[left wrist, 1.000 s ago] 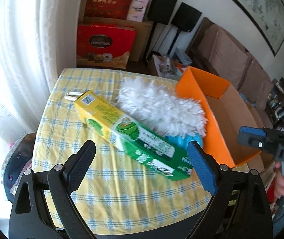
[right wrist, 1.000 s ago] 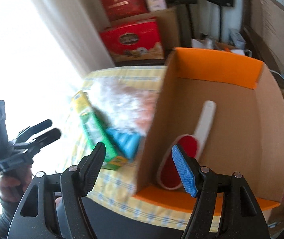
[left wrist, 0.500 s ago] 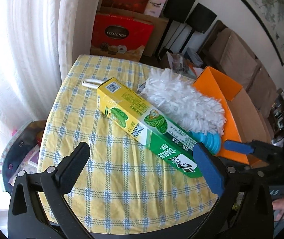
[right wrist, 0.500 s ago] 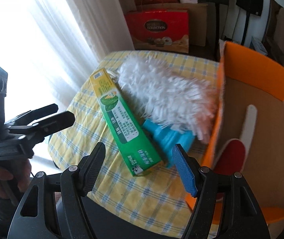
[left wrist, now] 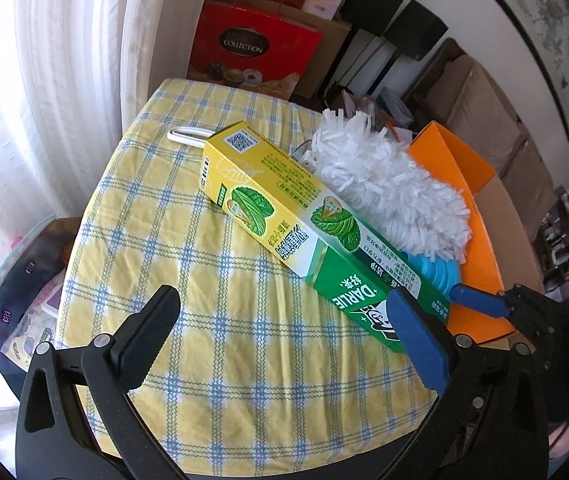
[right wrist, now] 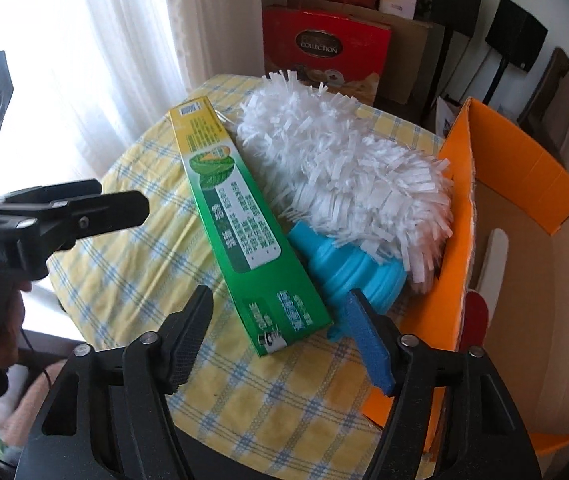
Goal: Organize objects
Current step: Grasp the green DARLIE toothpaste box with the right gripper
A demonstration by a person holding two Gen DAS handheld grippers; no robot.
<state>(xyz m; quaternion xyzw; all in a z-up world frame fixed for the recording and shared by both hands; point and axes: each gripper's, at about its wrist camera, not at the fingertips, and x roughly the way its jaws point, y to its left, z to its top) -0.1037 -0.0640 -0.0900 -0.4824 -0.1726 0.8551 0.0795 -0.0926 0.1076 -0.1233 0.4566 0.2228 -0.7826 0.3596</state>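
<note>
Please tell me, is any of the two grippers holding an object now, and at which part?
Nothing is held. The left gripper is wide open above the tablecloth. The right gripper is open around the near end of the toothpaste box, its jaws not touching it.

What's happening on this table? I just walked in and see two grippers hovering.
A person holding a gripper in each hand is tidying. The right gripper, whose fingers have just been closing a little, is open over the near end of the green toothpaste box, beside the white duster with its blue handle. The left gripper is wide open above the checked tablecloth, holding nothing. The orange cardboard box already holds a red brush.
</note>
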